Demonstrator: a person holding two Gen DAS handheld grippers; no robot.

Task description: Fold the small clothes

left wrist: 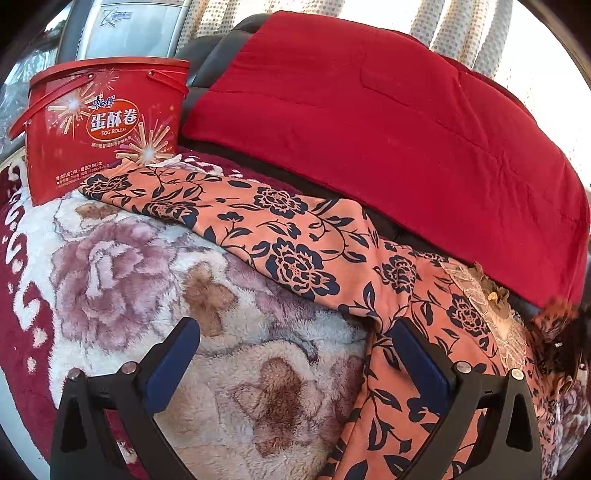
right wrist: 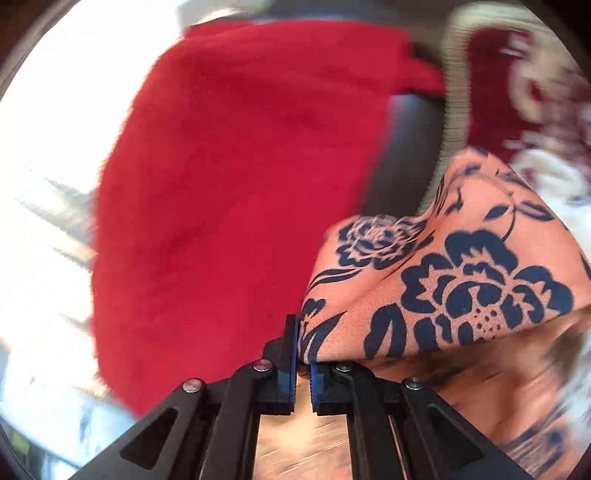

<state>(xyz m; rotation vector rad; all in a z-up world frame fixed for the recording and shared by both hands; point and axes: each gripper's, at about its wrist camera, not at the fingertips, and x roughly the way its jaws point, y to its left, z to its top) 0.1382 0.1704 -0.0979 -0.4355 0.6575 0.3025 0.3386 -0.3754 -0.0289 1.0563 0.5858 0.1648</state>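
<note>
An orange garment with dark blue flowers lies spread across a fluffy floral blanket, running from the red box down to the lower right. My left gripper is open low over the blanket; its right finger sits at the garment's edge and its left finger is over bare blanket. In the blurred right wrist view, my right gripper is shut on an edge of the same garment, which is lifted and drapes to the right.
A red egg-roll box stands on the blanket at the upper left. A red quilt lies over a dark sofa back behind the garment and also shows in the right wrist view. Dotted curtains hang behind.
</note>
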